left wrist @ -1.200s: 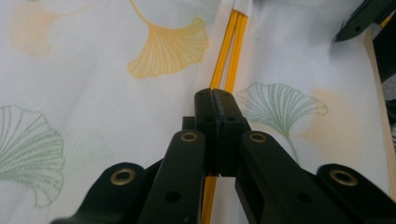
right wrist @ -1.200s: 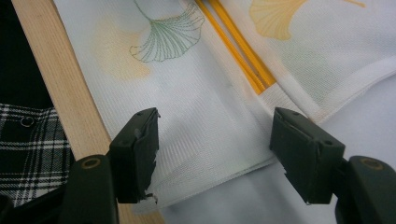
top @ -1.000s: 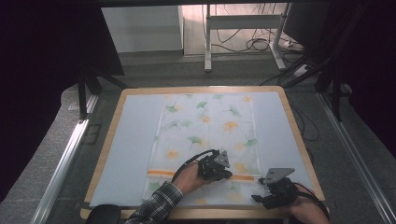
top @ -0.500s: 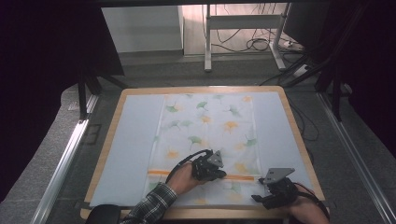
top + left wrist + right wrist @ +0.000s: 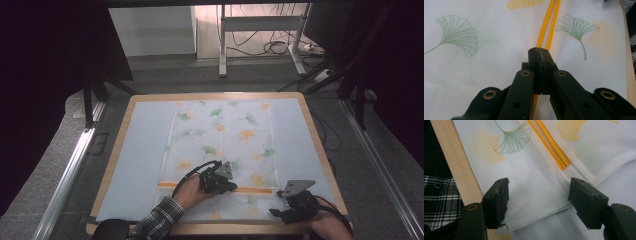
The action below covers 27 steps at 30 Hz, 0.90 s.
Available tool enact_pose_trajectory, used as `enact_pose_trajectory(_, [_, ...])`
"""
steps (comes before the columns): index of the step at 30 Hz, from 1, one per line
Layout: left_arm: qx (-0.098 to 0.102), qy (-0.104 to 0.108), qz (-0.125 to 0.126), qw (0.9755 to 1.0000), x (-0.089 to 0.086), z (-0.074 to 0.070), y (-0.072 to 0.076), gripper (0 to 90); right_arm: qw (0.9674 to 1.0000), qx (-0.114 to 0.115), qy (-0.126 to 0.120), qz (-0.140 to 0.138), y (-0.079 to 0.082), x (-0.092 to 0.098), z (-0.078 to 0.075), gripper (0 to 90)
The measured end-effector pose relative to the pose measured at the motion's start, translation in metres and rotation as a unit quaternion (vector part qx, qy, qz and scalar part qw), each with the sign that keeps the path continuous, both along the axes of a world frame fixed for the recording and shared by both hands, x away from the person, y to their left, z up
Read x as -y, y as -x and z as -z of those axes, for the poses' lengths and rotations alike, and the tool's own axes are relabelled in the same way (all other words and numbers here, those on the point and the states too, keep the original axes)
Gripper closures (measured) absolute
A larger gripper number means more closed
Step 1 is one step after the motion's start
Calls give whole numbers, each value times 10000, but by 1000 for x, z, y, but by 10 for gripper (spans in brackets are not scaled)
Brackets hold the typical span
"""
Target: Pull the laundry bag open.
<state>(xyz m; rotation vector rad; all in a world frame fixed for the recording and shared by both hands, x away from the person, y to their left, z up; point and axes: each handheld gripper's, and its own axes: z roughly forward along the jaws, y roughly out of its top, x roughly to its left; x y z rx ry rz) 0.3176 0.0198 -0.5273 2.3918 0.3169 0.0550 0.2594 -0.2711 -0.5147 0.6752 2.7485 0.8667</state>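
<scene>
Since the earlier frames the left gripper [image 5: 218, 181] has shifted slightly leftward along the orange stripe [image 5: 250, 190], while the right gripper [image 5: 295, 206] has kept its place near the table's front right corner. The left forearm, in a plaid sleeve [image 5: 157, 221], enters from the bottom edge and angles up to the right. In the left gripper view, the jaws stand fully closed, pads pressed together directly over the stripe; whether any fabric is pinched between them cannot be told. In the right gripper view, the jaws stand partly open and hold nothing, one on either side of the cloth's near corner, where the hem lies in stacked layers.

The cloth [image 5: 225, 145], white with green and yellow ginkgo leaves, lies flat down the middle of a pale blue mat [image 5: 145, 160], its near end reaching almost to the front edge. The mat covers a wooden-edged table [image 5: 320, 150]. Grey floor surrounds the table, with metal rails [image 5: 70, 175] along both sides and a white desk frame [image 5: 260, 40] with loose cables beyond.
</scene>
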Motion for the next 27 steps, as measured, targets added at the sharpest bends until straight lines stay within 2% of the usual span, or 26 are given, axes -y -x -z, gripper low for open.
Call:
enact_pose_trajectory(17, [103,-20,-44,9999,-17,1,4,898,10000,0,5,4,0,0,0,325])
enact_pose_trajectory(27, [84,32,-144,9999,-26,2,6,897,10000,-2,6,8,0,0,0,325])
